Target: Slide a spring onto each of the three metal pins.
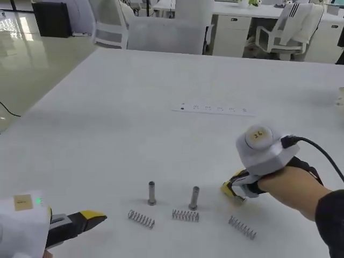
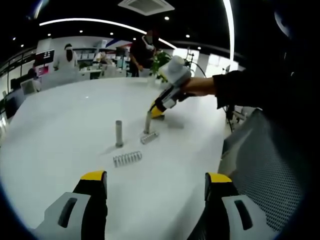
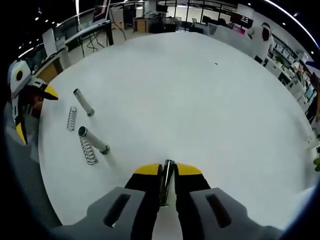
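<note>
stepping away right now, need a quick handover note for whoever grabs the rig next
Left gripper: open, holding nothing, low over the near side of the table, pointing toward the pins.
Right gripper: fingers shut on the third pin, down at the table to the right of the other two.
Left pin and middle pin: upright on the table, both bare.
Left spring, middle spring and right spring: lying flat in a row in front of the pins.
Done: no spring is on a pin yet.
Left: all three springs still to slide on.
</note>
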The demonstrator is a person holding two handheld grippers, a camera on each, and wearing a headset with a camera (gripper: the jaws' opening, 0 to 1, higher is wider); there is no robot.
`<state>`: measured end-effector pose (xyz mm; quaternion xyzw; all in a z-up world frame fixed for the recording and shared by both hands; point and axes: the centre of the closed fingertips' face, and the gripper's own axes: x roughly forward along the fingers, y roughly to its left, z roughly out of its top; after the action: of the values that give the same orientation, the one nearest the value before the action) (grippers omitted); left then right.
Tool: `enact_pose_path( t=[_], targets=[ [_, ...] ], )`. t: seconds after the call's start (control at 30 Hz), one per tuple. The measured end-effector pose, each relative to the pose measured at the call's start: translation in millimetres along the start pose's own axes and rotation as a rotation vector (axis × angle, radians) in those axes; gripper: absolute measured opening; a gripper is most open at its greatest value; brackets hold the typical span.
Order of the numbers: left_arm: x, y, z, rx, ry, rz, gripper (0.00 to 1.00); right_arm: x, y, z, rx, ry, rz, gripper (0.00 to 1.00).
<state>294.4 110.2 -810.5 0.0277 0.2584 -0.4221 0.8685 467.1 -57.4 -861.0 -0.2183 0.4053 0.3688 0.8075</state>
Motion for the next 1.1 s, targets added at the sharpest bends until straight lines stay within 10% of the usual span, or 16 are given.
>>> enact_pose_path(
  t=[0.5,1.1],
  targets=[
    [0.0,0.7,-0.1,0.007,0.003,0.001,0.76,-3.2,-0.8,-3.3,0.102,0.003,-0.014,0.05],
    [0.7,-1.6,0.8,0.019,0.003,-0.008,0.76,-48.7,7.4,1.6,0.137,-0.101,-0.026,0.05]
  ],
)
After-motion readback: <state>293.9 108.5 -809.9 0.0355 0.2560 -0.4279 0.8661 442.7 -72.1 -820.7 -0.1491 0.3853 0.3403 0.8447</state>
